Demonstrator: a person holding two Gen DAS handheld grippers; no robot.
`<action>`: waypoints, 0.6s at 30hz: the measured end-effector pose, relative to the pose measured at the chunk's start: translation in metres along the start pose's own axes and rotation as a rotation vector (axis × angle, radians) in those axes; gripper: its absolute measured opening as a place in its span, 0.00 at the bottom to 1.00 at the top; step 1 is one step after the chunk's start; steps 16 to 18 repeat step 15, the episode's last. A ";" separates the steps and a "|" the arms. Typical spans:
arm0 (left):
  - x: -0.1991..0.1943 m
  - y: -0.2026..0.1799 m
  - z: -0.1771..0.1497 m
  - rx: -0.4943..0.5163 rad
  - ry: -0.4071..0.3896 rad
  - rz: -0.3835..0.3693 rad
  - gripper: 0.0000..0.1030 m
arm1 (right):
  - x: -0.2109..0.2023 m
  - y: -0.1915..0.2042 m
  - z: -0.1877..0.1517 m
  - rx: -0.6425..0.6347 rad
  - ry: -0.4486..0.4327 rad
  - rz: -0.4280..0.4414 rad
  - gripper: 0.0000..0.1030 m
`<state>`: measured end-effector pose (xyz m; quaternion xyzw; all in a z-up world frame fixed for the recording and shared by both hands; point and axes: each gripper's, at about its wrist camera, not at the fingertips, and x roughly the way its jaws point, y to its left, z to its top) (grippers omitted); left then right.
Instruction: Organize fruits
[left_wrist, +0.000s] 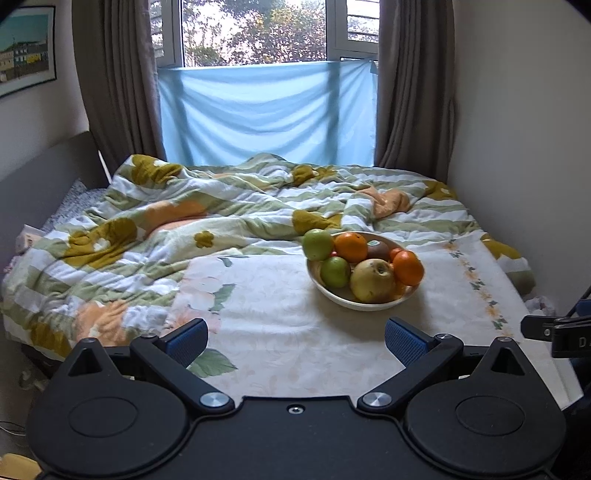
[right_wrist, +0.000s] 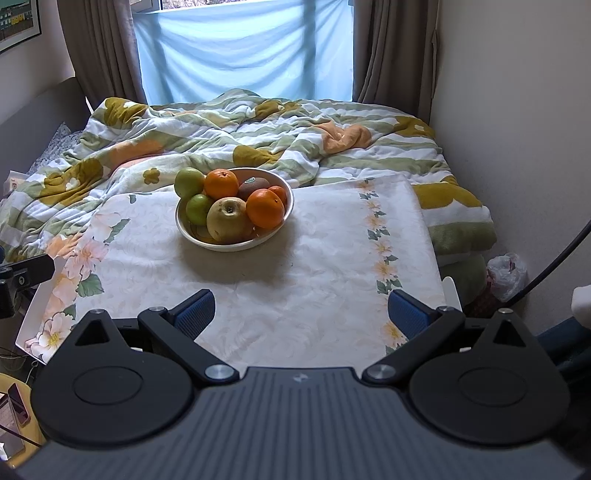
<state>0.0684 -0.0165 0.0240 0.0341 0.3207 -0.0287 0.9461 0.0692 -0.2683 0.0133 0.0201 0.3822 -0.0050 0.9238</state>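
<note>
— Fruit (right_wrist: 229, 206) where?
— All heaped in the bowl (right_wrist: 236, 245) on the floral board (right_wrist: 295, 277); none lies loose. That fits either a finished gathering or a pile awaiting sorting.
— From the tools?
— One o'clock of the left gripper (left_wrist: 295, 345), eleven o'clock of the right gripper (right_wrist: 301, 314). Which is nearer, I cannot tell.
— Jaws?
— Both spread wide, holding nothing.
</note>
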 end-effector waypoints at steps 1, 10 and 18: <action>-0.001 0.001 -0.001 0.002 -0.005 0.001 1.00 | 0.000 0.000 0.000 0.001 0.000 0.001 1.00; 0.001 0.006 -0.006 -0.028 0.000 0.012 1.00 | 0.001 0.004 -0.001 -0.002 0.003 0.002 1.00; 0.001 0.012 -0.008 -0.053 0.001 -0.002 1.00 | 0.001 0.002 0.001 0.000 0.003 0.003 1.00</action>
